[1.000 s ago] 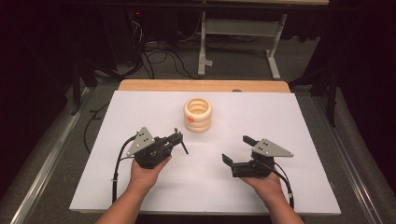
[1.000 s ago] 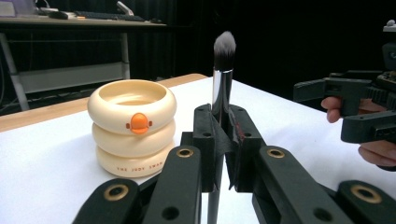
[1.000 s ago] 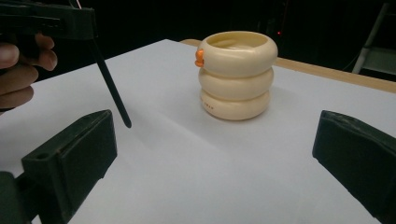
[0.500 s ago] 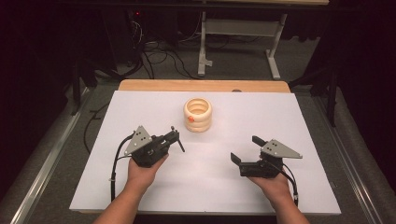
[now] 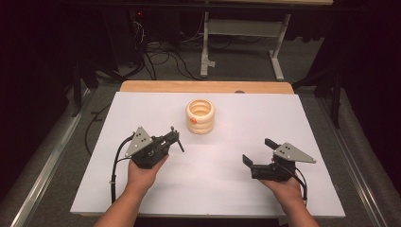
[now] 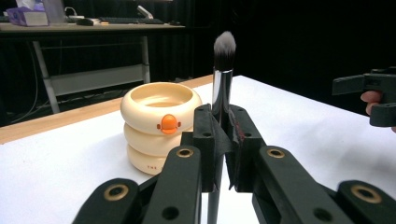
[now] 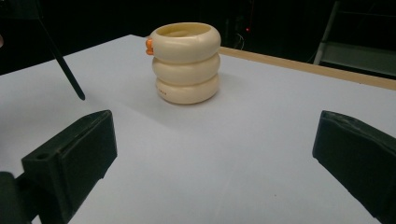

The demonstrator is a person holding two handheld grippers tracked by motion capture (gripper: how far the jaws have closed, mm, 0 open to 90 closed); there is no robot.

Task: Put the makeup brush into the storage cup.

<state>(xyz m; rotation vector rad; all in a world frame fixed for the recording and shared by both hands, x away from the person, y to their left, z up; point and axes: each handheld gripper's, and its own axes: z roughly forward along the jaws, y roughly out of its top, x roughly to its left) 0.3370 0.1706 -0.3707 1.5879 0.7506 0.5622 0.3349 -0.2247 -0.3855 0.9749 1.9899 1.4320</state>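
Observation:
A cream cup (image 5: pixel 200 116) made of three stacked rings, with a small orange knob on its side, stands at the middle back of the white table. My left gripper (image 5: pixel 175 140) hovers to the cup's front left, shut on a makeup brush (image 5: pixel 178 140). In the left gripper view the brush (image 6: pixel 223 79) stands upright between the jaws of the left gripper (image 6: pixel 223 122), bristles up, with the cup (image 6: pixel 159 123) just behind. My right gripper (image 5: pixel 259 151) is at the front right, open and empty. Its own view shows the right gripper (image 7: pixel 214 128) facing the cup (image 7: pixel 187 63).
A white sheet covers the table (image 5: pixel 227 198), and a wooden strip (image 5: pixel 203 86) runs along its far edge. Beyond it are a metal desk frame (image 5: pixel 241 33) and cables (image 5: pixel 156 56) on the dark floor.
The right gripper has moved to the right, away from the cup, with its jaws still open. The left gripper and the brush have stayed put.

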